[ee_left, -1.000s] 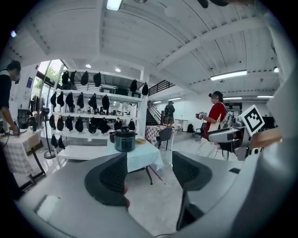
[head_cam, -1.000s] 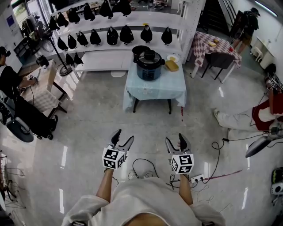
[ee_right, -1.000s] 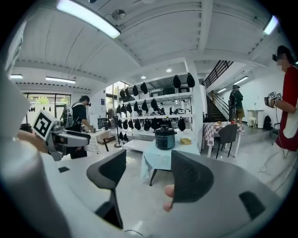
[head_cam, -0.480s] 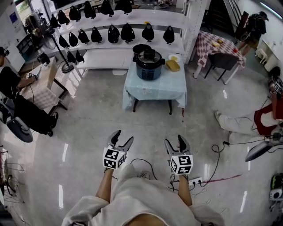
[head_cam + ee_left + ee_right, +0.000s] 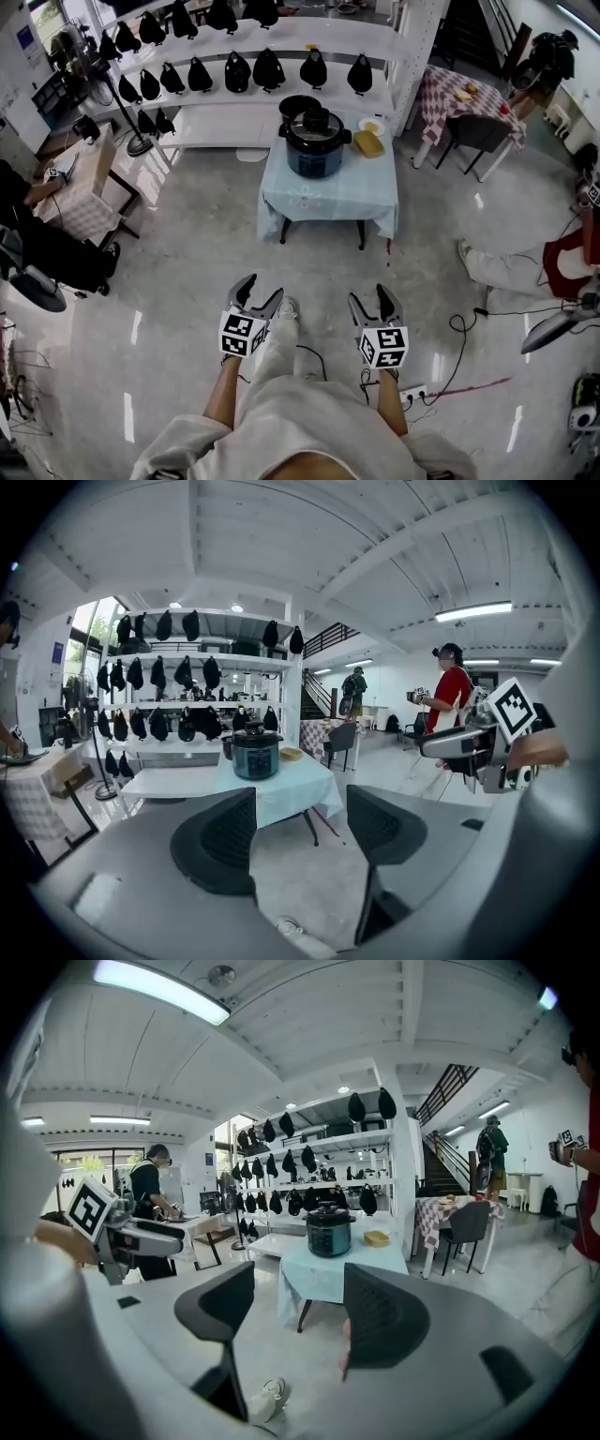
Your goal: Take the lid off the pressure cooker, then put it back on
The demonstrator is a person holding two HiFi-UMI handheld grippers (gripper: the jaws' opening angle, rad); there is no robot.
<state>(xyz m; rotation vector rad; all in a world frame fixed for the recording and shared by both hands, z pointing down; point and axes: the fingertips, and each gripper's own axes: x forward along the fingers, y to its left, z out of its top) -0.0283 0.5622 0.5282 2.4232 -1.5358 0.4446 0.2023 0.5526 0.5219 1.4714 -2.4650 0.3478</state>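
A dark blue pressure cooker point(image 5: 313, 142) with its black lid point(image 5: 316, 120) on stands on a small table with a light blue cloth point(image 5: 328, 192), far ahead across the floor. The cooker also shows in the left gripper view point(image 5: 255, 755) and the right gripper view point(image 5: 329, 1232). My left gripper point(image 5: 257, 297) and right gripper point(image 5: 374, 303) are held low in front of me, well short of the table. Both are open with nothing between their jaws.
A black pot point(image 5: 298, 104), a white plate point(image 5: 370, 125) and a yellow item point(image 5: 367, 142) share the table. White shelves with several black bags point(image 5: 251, 70) stand behind it. A checked table with a chair point(image 5: 473, 131) is at right. Cables point(image 5: 469, 309) lie on the floor. People are at both sides.
The view has advanced slightly toward the table; my foot has stepped forward between the grippers. Both grippers keep their pose and stay open.
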